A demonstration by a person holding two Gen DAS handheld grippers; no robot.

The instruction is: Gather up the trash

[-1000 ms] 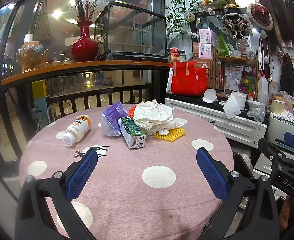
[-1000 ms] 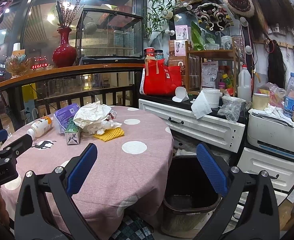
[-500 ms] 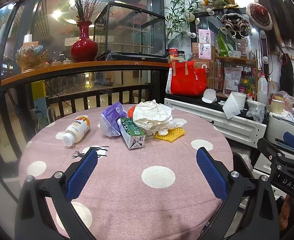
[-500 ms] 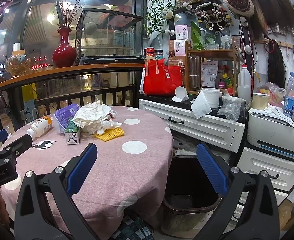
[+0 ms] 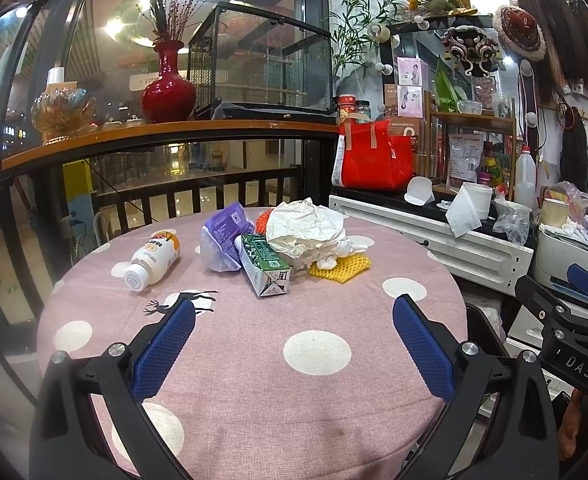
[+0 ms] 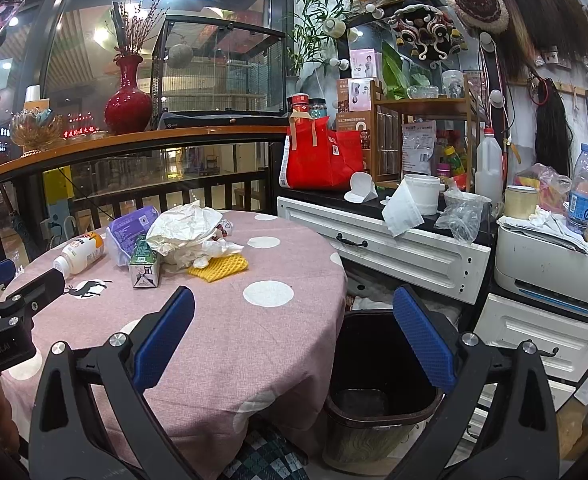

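Trash lies in a heap at the far side of the round pink table: a white bottle on its side, a purple pouch, a green milk carton, crumpled white paper and a yellow foam net. My left gripper hangs open over the near table edge, well short of the heap. My right gripper is open too, above the table's right edge and a dark empty bin on the floor. The same heap shows in the right wrist view: carton, paper, net.
A white cabinet stands right of the table, topped with a red bag, cups, tissue and bottles. A printer sits further right. A black railing with a red vase runs behind the table.
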